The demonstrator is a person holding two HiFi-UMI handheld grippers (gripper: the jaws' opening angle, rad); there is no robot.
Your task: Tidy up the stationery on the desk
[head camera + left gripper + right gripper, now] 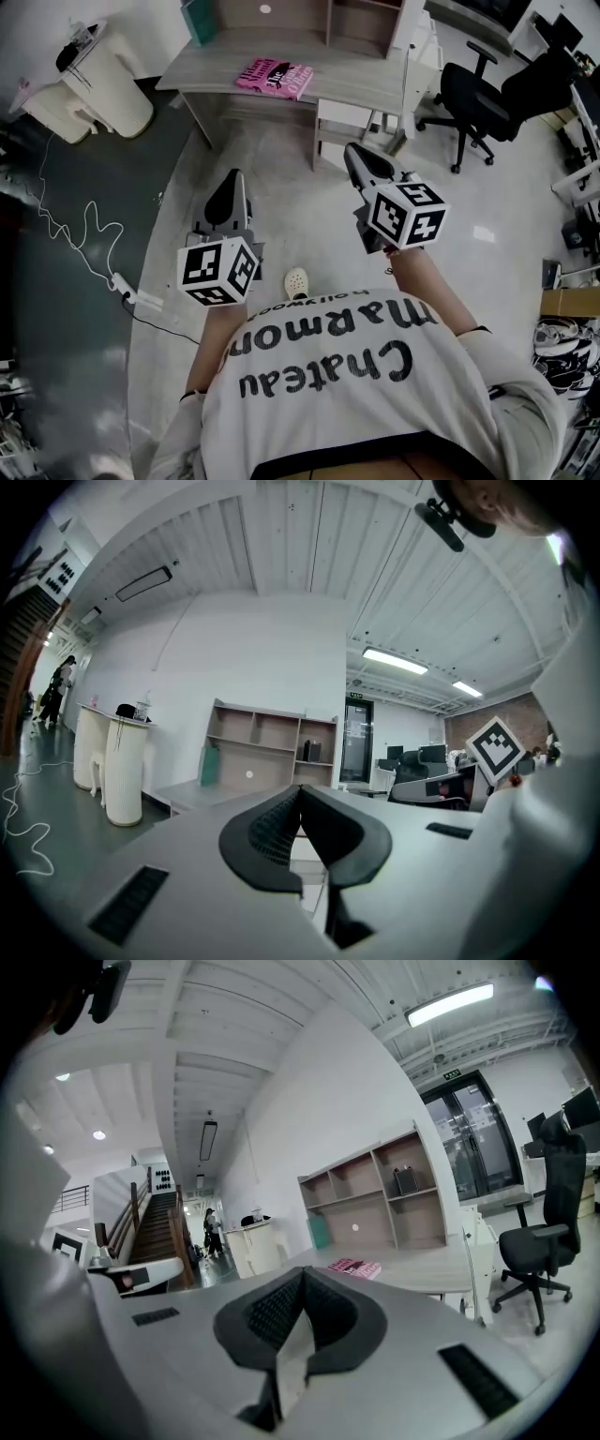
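Two grippers are held out in front of the person, above the pale floor [281, 178], and both point toward the desk [366, 86]. On the left gripper [235, 176] the jaws are pressed together at the tips with nothing between them, as its own view shows [300, 787]. On the right gripper [352, 152] the jaws are also fully closed and empty [302, 1271]. Below them one light shoe [297, 282] stands on the floor, and a white cable [84, 234] runs over the dark strip at the left. Further ahead, a pink book [275, 77] lies flat on the desk top, close to its front edge and well apart from both grippers; the right gripper view shows it too [354, 1267]. Behind the book a shelf [328, 17] stands on the desk, with a teal item [200, 19] at its left end. At the right of the desk stands a black chair [487, 98].
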